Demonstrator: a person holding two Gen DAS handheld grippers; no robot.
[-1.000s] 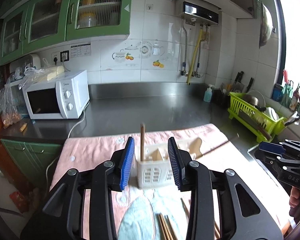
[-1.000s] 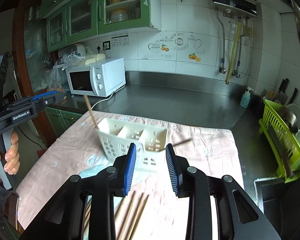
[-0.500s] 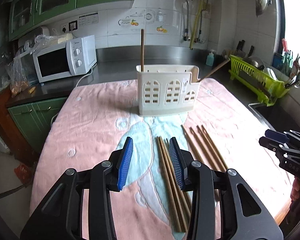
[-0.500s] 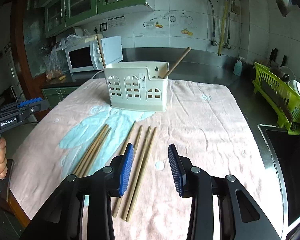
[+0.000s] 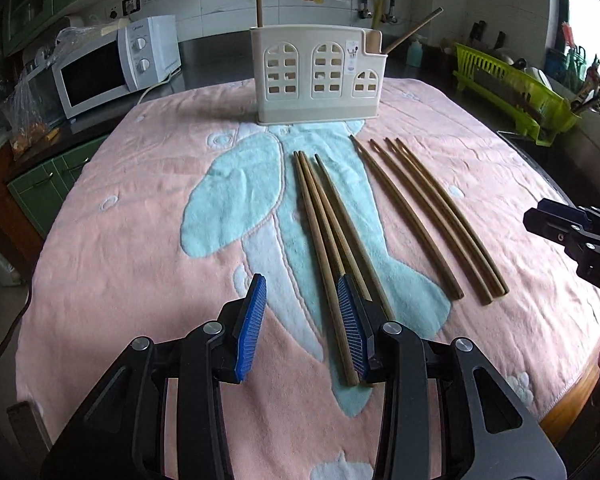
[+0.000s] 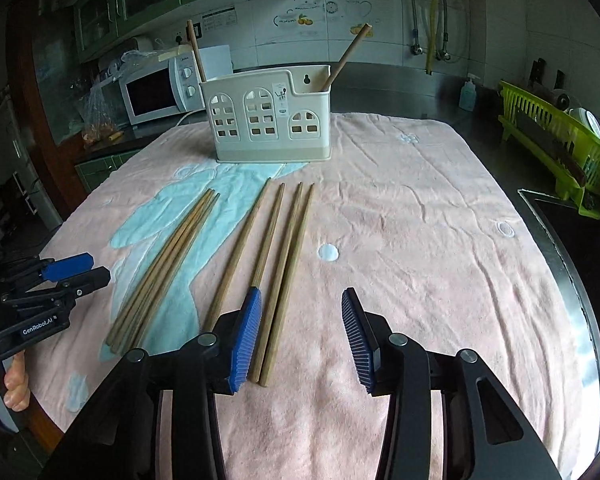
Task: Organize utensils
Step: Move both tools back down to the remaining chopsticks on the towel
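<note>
A pink towel (image 5: 140, 216) with a pale blue pattern covers the kitchen surface. Nearest, the left gripper (image 5: 302, 326) holds its fingers moderately apart with nothing between them, its right finger just over the butt ends of the left group of chopsticks (image 5: 332, 232). The right gripper (image 6: 302, 336) is opening its fingers, also holding nothing, beside the ends of the right group of chopsticks (image 6: 278, 256). Beyond them stands the cream utensil holder (image 6: 268, 120) with two chopsticks already upright inside. So the job looks barely begun: seven chopsticks lie loose. Only the right view shows the person's hand (image 6: 14, 384); the left view shows three sticks in the near bundle more clearly.
</note>
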